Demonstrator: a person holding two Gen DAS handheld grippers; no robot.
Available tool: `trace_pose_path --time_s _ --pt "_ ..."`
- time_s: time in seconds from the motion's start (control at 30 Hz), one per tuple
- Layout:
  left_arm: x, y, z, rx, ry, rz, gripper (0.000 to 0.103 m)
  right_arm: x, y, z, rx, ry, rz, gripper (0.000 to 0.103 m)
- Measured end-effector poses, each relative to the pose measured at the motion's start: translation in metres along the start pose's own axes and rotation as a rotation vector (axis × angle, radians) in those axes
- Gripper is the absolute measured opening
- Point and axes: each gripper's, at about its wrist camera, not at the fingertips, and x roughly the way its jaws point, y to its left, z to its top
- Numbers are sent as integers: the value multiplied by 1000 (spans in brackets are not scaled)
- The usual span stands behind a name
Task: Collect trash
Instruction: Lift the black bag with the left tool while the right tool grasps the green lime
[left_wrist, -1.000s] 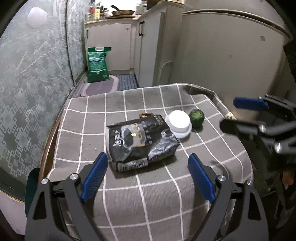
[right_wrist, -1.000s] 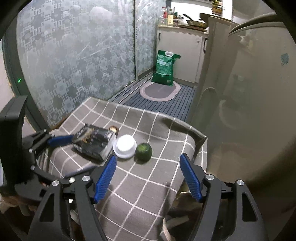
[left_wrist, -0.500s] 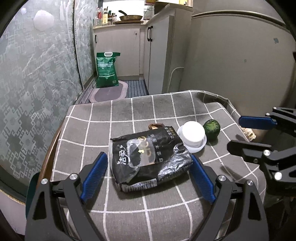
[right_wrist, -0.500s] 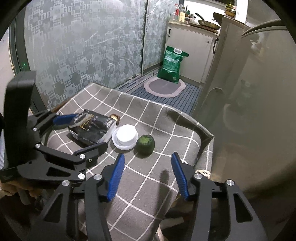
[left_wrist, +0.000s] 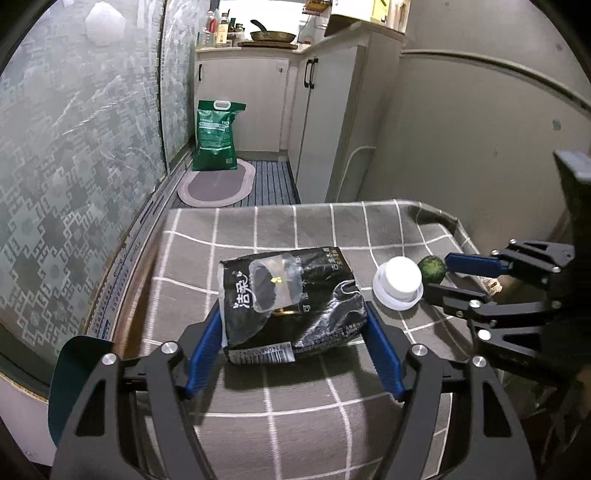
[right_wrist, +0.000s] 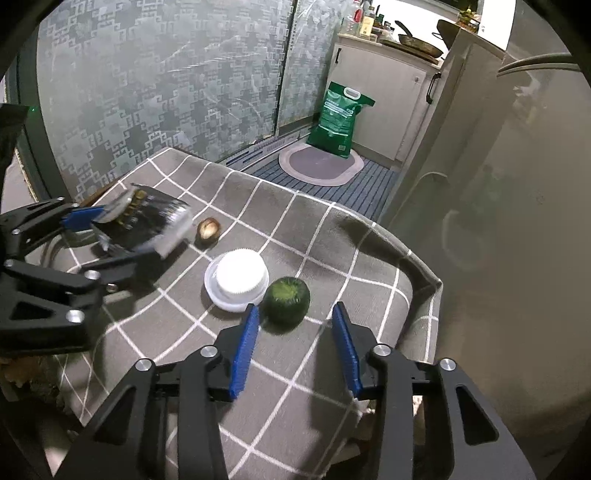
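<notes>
Left claw (left_wrist: 293, 354) is standing wide apart at lower centre of the left wrist frame, its blue pads flanking the black plastic bag (left_wrist: 291, 295) lying on the grey checked table (left_wrist: 295, 424); contact with the pads cannot be confirmed. Right claw (right_wrist: 295, 347) is also apart at lower centre of the right wrist frame, framing the near side of the green round fruit (right_wrist: 286, 301) without gripping it. White lidded cup (right_wrist: 238, 278) is sitting just left of the fruit, touching or nearly so. Small brown item (right_wrist: 208, 229) is lying between cup and bag
</notes>
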Motion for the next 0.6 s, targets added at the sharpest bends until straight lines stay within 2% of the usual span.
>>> trace_pose_path --time_s 0.1,0.23,0.3,0.4,0.5,0.6 --pt "-8 3 -1 2 -11 -9 74 6 3 2 -9 3 2 33" --pt "-20 11 0 -2 -31 -29 74 10 1 6 18 4 12 32" --pt "-25 16 2 -6 -39 -38 74 12 1 7 32 10 28 26" --pt "-33 25 3 -13 -53 -47 74 10 -2 11 53 20 1 25" --pt "-41 34 5 -16 -69 -40 74 -2 -7 15 84 -5 -25 24" --pt "-48 48 7 -29 -82 -29 74 -14 -7 23 102 -46 -16 24"
